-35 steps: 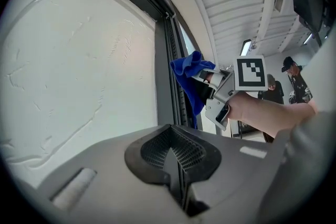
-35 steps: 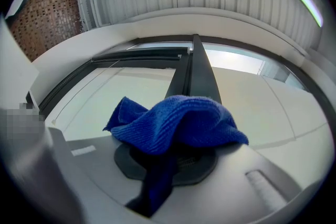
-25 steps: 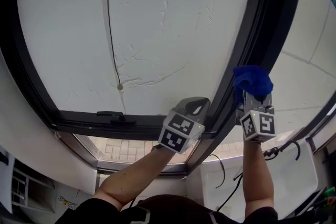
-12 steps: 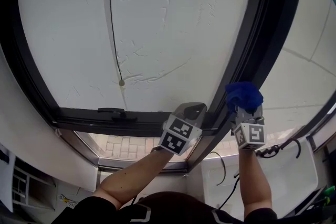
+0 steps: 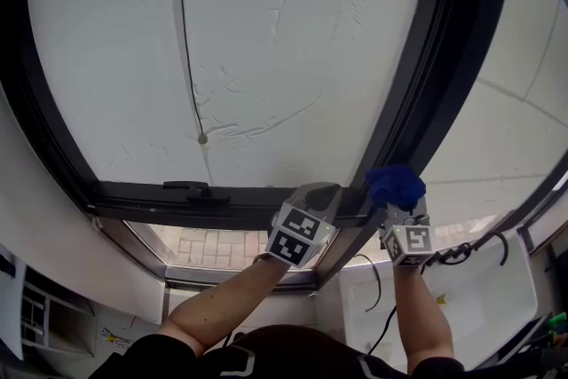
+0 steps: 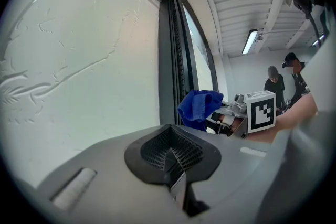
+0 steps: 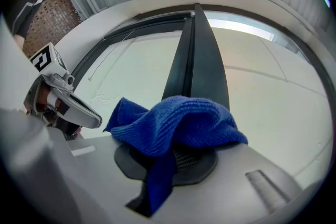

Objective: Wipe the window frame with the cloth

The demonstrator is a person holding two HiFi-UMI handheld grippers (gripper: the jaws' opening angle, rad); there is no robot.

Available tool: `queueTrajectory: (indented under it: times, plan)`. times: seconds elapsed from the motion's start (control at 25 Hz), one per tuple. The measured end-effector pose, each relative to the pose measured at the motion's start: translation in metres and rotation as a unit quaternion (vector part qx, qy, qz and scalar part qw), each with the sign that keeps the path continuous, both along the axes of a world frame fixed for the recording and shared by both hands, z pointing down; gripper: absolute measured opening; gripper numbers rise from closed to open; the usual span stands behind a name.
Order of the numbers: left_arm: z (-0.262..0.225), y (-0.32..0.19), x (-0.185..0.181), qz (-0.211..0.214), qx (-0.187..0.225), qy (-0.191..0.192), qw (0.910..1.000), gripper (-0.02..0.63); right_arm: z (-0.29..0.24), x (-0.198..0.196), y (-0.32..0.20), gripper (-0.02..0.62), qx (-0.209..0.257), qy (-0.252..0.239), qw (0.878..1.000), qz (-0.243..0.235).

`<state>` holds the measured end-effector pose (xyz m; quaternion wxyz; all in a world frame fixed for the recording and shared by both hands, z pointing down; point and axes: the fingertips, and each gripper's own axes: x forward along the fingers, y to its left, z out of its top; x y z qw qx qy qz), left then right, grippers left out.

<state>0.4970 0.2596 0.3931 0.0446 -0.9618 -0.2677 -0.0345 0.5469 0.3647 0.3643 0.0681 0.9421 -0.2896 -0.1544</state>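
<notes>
At our right gripper (image 7: 173, 165), jaws clamp the blue cloth (image 7: 178, 123). Its bunched top lies against or just off the dark frame (image 7: 202, 55); we can't tell which. We sit low on the frame, near the bottom corner, and its long axis runs up and away. Our left gripper (image 6: 170, 157) has its jaws together and empty, just left of the frame. We judge the right nearer for the wipe.

Head view: looks from behind both forearms (image 5: 222, 302) straight at the window frame (image 5: 426, 75), some way off. Left gripper view: faces sideways along the pane (image 6: 79, 60), catching the cloth (image 6: 198, 107) and the right gripper (image 6: 223, 115) nearby. Right gripper view: peers close over the cloth, up the same frame.
</notes>
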Motion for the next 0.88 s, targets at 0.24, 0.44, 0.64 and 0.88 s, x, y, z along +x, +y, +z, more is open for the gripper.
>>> queueTrajectory:
  times: [0.24,0.44,0.64,0.88]
  plan:
    - [0.013,0.005,-0.007,0.007,0.004,-0.012,0.9999,-0.008,0.031,0.003,0.002,0.051,-0.015,-0.022,1.0,0.0]
    - [0.026,0.003,-0.008,0.003,0.004,-0.024,0.9997,-0.008,0.052,0.004,0.001,0.051,-0.016,-0.046,0.999,0.0]
    - [0.041,0.003,-0.008,0.001,0.002,-0.041,0.9991,-0.008,0.084,0.006,0.004,0.051,-0.042,-0.075,0.996,0.009]
    - [0.054,0.001,-0.01,0.001,0.005,-0.053,0.9986,-0.008,0.123,0.008,0.002,0.052,-0.058,-0.112,0.992,0.01]
